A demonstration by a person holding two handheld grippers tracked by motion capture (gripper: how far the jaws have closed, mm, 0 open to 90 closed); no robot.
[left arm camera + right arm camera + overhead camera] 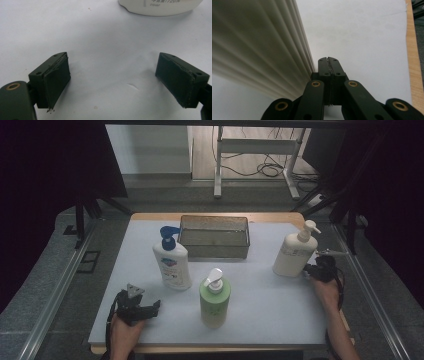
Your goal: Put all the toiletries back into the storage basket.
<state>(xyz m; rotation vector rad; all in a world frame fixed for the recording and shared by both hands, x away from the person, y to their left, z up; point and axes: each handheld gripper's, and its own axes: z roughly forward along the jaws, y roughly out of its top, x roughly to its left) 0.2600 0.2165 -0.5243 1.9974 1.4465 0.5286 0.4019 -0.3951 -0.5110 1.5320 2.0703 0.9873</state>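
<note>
The right claw (pixel 311 270), its jaws pressed together on nothing, sits just beside the cream pump bottle (pixel 295 252), right of the wire basket (pixel 214 237) on the desk (pixel 260 310). The left claw (pixel 149 309) rests wide open, empty, well apart from the basket.

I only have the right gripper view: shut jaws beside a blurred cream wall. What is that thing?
Observer: A cream pump bottle, upright at the table's right side. The right gripper sits beside its base, jaws shut with nothing between them.
Operator: What else is on the table?
Observer: A white bottle with a blue pump, a green bottle nearer the person, and a clear bin at the far edge.
Operator: Left gripper?
Observer: The left gripper is open with nothing between its jaws, low over the table near the front left.
</note>
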